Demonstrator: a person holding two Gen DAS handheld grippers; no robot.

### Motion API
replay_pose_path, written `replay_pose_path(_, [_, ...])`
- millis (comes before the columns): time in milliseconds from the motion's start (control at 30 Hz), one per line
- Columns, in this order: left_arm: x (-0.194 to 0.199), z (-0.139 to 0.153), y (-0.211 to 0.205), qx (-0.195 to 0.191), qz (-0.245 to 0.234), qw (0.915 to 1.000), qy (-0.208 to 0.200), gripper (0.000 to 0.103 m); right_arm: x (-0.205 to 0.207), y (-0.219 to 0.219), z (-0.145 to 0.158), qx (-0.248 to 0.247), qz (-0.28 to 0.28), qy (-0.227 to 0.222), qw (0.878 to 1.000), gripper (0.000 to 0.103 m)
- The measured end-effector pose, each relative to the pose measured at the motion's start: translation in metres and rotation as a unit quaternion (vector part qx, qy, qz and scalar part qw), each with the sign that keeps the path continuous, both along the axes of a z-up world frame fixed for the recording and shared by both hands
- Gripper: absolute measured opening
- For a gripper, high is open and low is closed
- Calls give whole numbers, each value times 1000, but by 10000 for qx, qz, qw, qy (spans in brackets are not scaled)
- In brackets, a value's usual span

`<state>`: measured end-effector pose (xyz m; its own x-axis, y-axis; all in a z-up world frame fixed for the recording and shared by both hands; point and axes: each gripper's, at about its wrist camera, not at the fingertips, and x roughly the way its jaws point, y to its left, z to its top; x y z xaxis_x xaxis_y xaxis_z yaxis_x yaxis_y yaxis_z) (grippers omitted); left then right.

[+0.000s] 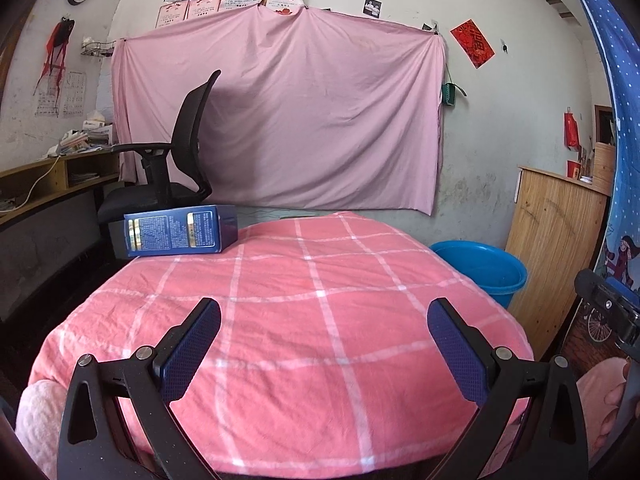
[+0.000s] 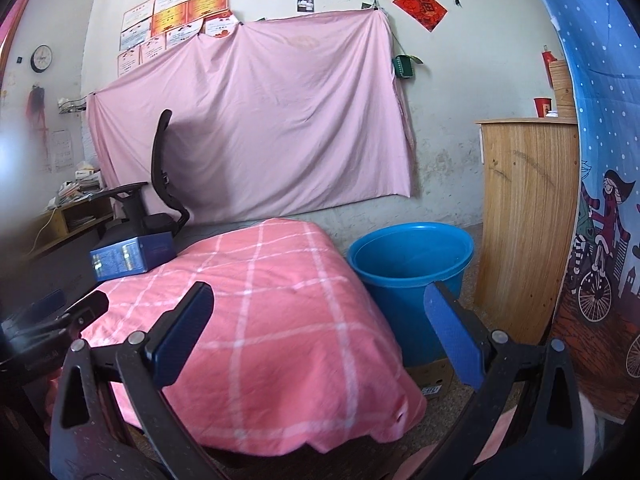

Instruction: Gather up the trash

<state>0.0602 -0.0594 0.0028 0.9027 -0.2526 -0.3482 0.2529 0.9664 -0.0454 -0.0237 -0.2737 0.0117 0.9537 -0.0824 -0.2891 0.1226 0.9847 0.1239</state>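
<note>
Left claw (image 1: 324, 320): wide apart, empty, above counter (image 1: 320, 360).
Right claw (image 2: 320, 316): wide apart, empty.
Blue box (image 1: 176, 231): counter's far left corner.
Blue bucket (image 2: 408, 268): right of counter, seemingly empty.

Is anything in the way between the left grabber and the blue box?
No. Only bare pink checked cloth lies between the open left gripper and the blue box at the table's far left corner. Nothing visible blocks it.
</note>
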Motion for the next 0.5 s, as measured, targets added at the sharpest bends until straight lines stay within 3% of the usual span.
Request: replay_pose_path(500, [-28, -5, 26, -60, 191, 9997, -148, 102, -25, 29, -5, -269, 48, 24, 9996, 103])
